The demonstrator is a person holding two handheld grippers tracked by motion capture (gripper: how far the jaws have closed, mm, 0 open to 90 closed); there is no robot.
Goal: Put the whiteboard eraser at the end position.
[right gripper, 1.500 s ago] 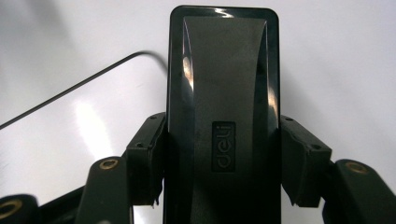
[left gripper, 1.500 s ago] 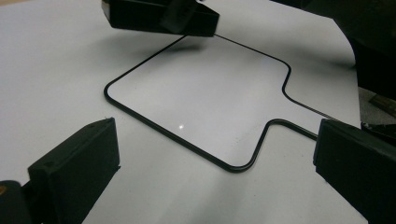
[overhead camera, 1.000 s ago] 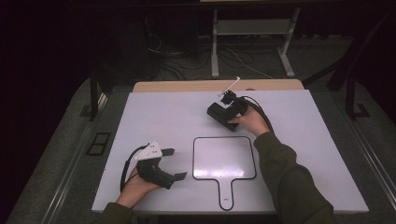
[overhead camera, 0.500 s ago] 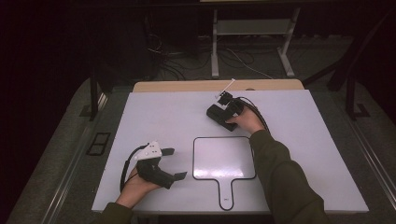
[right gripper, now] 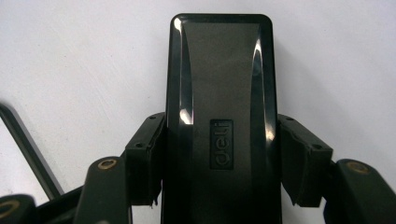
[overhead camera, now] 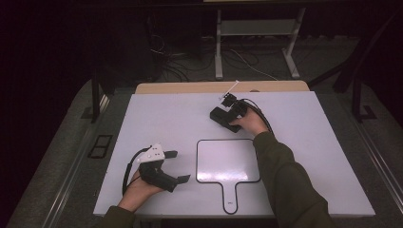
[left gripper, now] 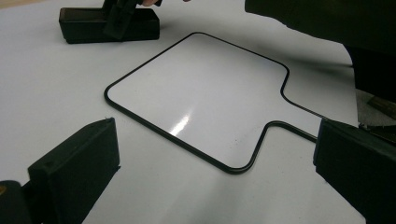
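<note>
Right gripper view: hand-held gripper (right gripper: pixel 223 163) clamps black eraser (right gripper: pixel 220 93).

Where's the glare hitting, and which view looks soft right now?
Left gripper view: a bright streak of glare lies on the whiteboard, and the near fingers are soft. Right gripper view: thin highlights run along the black eraser. High view: the table is evenly lit, the room behind dark.

White table (overhead camera: pixel 142 118) sits lit in a dark room. Tan wooden strip (overhead camera: pixel 190 87) runs along its far edge. Behind that, grey carpet floor (overhead camera: pixel 266 57) with loose cables (overhead camera: pixel 180 66) and a metal stand frame (overhead camera: pixel 256 33). Black floor socket plate (overhead camera: pixel 100 146) left of the table.
</note>
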